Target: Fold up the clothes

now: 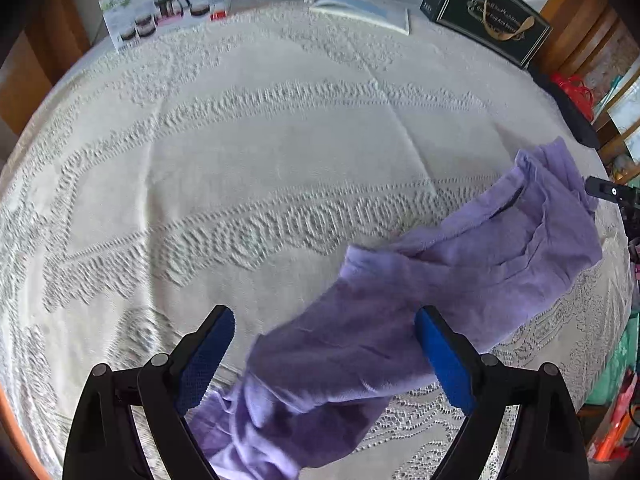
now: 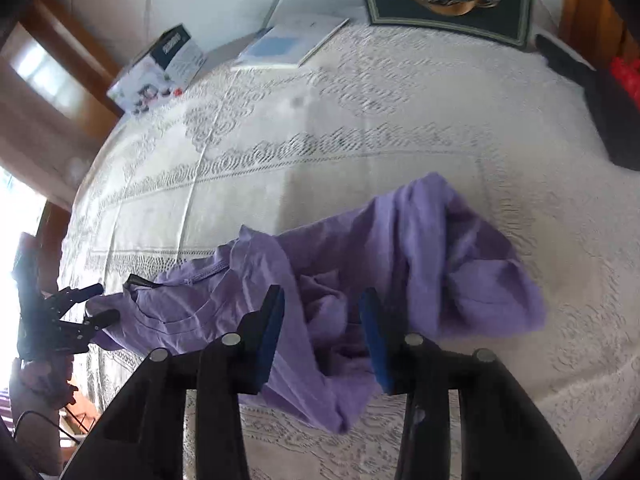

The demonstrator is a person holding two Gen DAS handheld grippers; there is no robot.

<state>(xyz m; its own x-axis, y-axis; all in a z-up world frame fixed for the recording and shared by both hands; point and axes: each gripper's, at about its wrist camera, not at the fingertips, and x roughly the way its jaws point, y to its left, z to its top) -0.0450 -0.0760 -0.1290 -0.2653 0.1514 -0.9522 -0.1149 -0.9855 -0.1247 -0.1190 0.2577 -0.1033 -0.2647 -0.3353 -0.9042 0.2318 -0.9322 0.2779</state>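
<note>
A crumpled purple shirt (image 1: 420,300) lies on the white lace tablecloth (image 1: 240,140), near the front right in the left wrist view. My left gripper (image 1: 324,336) is open, its blue pads on either side of the shirt's near end without pinching it. In the right wrist view the shirt (image 2: 400,264) lies bunched in the middle. My right gripper (image 2: 322,320) is open over its folds, holding nothing. The right gripper's tip also shows at the right edge of the left wrist view (image 1: 608,191), and the left gripper at the left edge of the right wrist view (image 2: 84,304).
At the table's far edge stand a white glassware box (image 1: 168,4), a flat white and blue packet (image 1: 360,6) and a dark gift box with a gold ribbon (image 1: 488,16). A black object (image 2: 600,92) lies at the far right. Wooden furniture surrounds the table.
</note>
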